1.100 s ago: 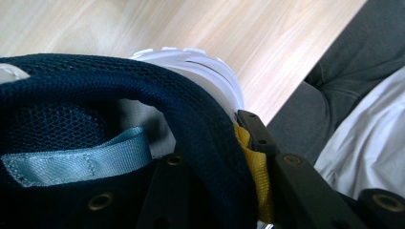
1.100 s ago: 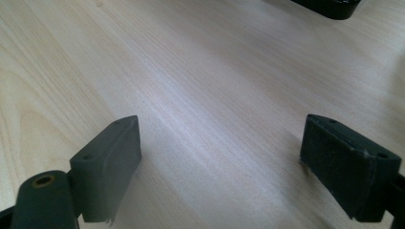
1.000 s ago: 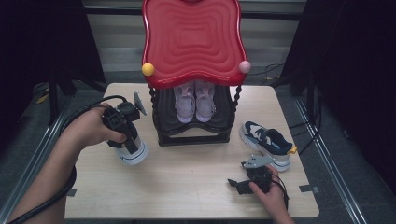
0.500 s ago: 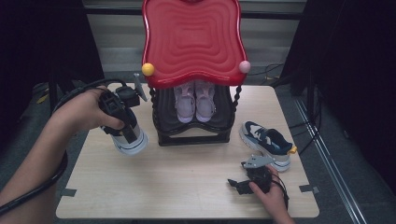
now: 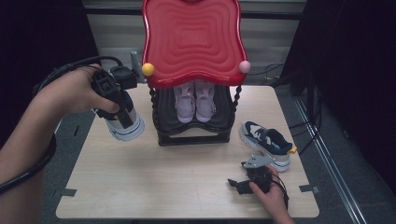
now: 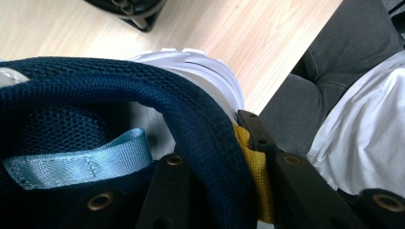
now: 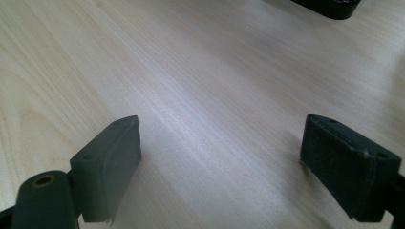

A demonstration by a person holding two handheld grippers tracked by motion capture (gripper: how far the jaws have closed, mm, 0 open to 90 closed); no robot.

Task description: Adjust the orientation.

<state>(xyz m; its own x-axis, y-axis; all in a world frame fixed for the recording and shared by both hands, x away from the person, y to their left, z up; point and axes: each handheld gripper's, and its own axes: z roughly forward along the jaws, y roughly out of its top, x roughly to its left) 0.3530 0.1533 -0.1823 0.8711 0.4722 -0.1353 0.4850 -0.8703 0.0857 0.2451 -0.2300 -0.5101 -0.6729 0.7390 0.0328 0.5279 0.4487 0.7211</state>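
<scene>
A: What are your left tongs [image 5: 125, 119] gripping?

B: My left tongs are clamping the padded collar at the heel of a navy sneaker [image 5: 122, 122], one jaw inside the shoe and one outside against its yellow heel tab [image 6: 248, 164]. I am holding that sneaker heel-up and clear of the table [image 5: 187, 182], over its left edge, just beside the black rack [image 5: 194, 135].

A: And your right tongs [image 5: 240, 184]?

B: My right tongs are standing wide apart with nothing between them, lying low on the table near its front right part.

A: What is lying around them?

B: The matching sneaker [image 5: 268, 142] is resting on its sole on the table just behind my right hand [image 5: 271, 196], to the right of the rack. A pair of pale pink shoes [image 5: 195, 100] is sitting side by side inside the rack, under the red wavy panel [image 5: 194, 42].
</scene>
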